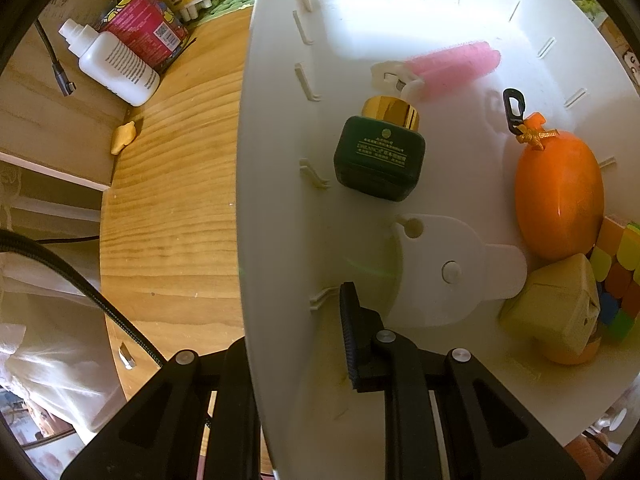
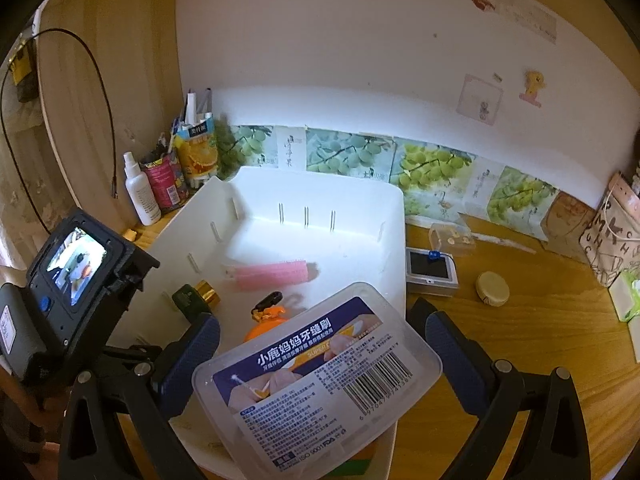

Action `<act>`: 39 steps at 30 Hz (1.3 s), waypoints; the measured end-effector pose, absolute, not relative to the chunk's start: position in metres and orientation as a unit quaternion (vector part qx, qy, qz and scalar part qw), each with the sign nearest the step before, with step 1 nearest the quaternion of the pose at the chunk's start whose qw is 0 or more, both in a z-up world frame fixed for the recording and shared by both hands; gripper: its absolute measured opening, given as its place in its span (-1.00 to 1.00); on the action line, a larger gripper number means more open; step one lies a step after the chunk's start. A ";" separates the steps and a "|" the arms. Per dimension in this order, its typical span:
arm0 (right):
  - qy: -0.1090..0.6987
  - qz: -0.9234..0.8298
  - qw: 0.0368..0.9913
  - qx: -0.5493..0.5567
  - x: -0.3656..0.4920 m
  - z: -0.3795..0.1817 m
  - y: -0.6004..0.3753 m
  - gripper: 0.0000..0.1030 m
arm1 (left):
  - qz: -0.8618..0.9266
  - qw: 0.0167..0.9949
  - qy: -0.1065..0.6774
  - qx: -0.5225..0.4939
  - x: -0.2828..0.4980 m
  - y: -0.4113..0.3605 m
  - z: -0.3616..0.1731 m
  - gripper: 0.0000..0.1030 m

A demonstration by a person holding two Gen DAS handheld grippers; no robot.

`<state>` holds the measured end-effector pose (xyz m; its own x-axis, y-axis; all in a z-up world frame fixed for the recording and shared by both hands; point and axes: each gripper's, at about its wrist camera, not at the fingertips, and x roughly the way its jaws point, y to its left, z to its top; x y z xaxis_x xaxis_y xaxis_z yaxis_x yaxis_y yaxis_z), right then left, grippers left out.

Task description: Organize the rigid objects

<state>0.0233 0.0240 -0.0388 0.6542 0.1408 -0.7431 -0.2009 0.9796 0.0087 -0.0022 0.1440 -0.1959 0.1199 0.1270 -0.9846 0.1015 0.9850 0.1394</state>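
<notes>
We've got the right gripper (image 2: pixel 320 364) spread around the clear floss box (image 2: pixel 316 384), seemingly barely gripping, lengthwise over the white bin's (image 2: pixel 394 216) near corner, while our left gripper (image 1: pixel 298 336) pinches its wall.

- left gripper (image 1: pixel 296 340): black plastic linkage arms, silver round rivets, ribbed dark pad, braided black cable alongside
- right gripper (image 2: pixel 320 354): same black frame, navy textured pads (image 2: pixel 196 360), silver rivets, chunky triangular cutouts
</notes>
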 end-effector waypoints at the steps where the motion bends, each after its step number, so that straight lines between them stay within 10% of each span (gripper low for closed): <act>1: 0.408 0.097 0.907 -0.035 0.024 -0.040 0.024 1.00 | 0.008 0.743 0.663 0.086 -0.003 0.143 -0.196 -0.62; 39: 0.429 0.050 0.901 -0.045 0.040 -0.017 0.022 0.99 | 0.013 0.740 0.669 0.064 0.000 0.146 -0.198 -0.54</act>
